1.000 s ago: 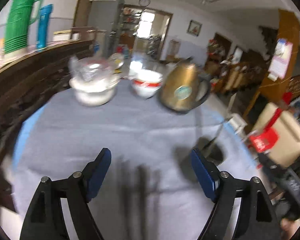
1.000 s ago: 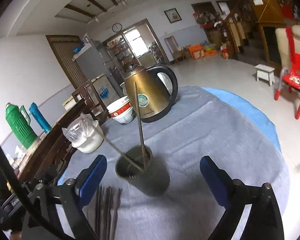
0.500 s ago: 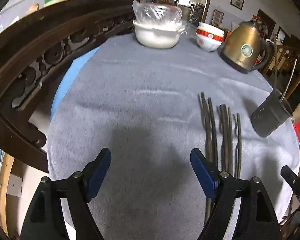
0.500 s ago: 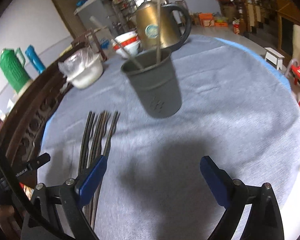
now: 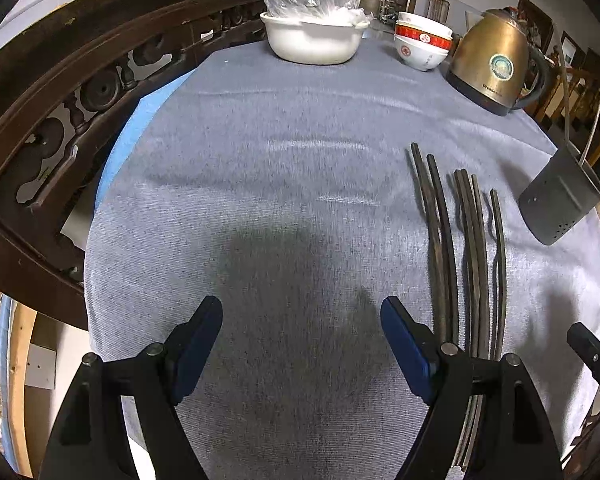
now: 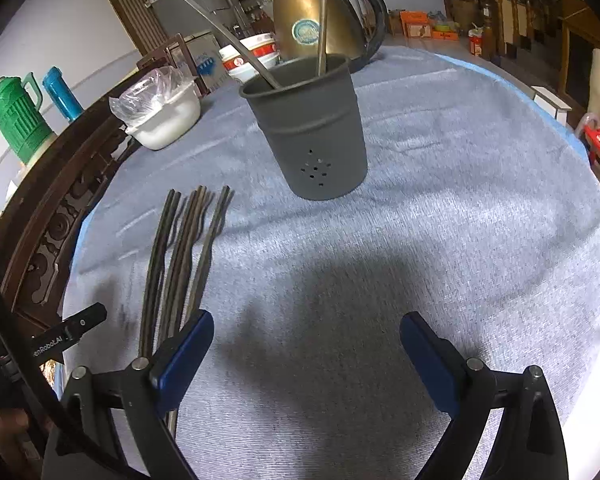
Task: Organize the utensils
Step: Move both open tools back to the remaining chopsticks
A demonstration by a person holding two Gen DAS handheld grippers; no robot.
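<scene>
Several dark chopsticks (image 5: 460, 236) lie side by side on the grey tablecloth, right of my left gripper (image 5: 302, 340), which is open and empty above the cloth. In the right wrist view the chopsticks (image 6: 180, 248) lie at the left, running under the left finger of my right gripper (image 6: 306, 344), which is open and empty. A dark grey utensil cup (image 6: 312, 128) stands upright ahead of it with two thin metal utensils (image 6: 322, 16) in it. The cup (image 5: 556, 204) shows at the right edge of the left wrist view.
A gold kettle (image 5: 492, 68), stacked red-and-white bowls (image 5: 420, 44) and a white pot with a plastic bag (image 5: 312, 36) stand at the far side. A carved dark wooden chair back (image 5: 60, 92) curves along the left. The table's front edge (image 5: 108, 364) is near.
Both grippers have pulled back and tilted down towards the table over the second. The chopsticks and cup now look closer and sharper. Nothing on the table has moved.
</scene>
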